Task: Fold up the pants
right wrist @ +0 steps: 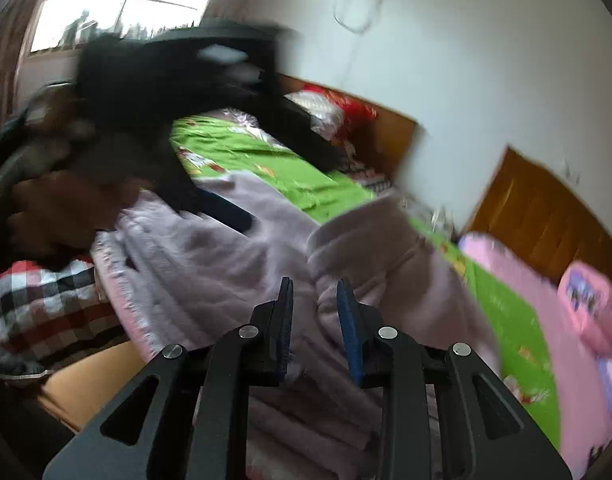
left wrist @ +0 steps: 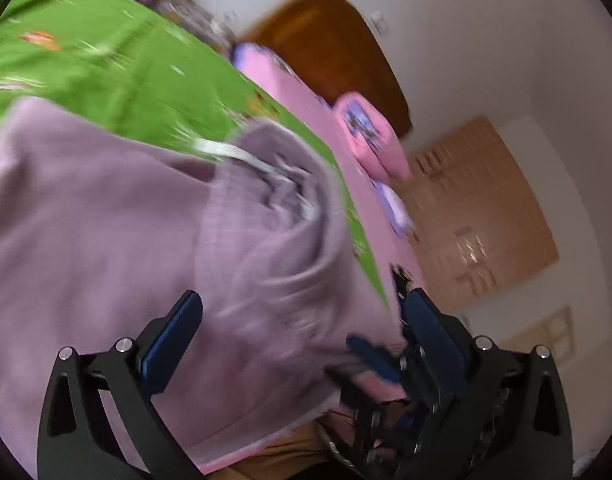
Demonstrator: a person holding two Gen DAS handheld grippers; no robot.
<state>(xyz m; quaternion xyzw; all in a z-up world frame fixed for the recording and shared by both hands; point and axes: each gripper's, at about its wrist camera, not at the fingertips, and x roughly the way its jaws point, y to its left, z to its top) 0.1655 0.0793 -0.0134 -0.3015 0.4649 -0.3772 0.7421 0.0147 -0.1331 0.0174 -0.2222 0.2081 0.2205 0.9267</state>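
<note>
Lilac fleece pants (left wrist: 106, 220) lie bunched on a green bed sheet (left wrist: 106, 68), with the white drawstring at the waist showing. My left gripper (left wrist: 302, 320) hovers over them, jaws wide open, nothing pinched. In the right wrist view a person's hand (right wrist: 58, 208) holds that blurred gripper over the pants' left part, one blue pad (right wrist: 226, 210) just above the cloth. My right gripper (right wrist: 316, 320) is shut on a raised fold of the pants (right wrist: 358, 240). Its blue pad (left wrist: 372, 356) shows low right in the left wrist view.
A pink blanket (right wrist: 518, 280) and a pink pillow (right wrist: 594, 304) lie along the bed's far side against a wooden headboard (right wrist: 546, 216). A red pillow (right wrist: 346, 108) sits at the far end. A checked cloth (right wrist: 42, 304) lies at the near left edge.
</note>
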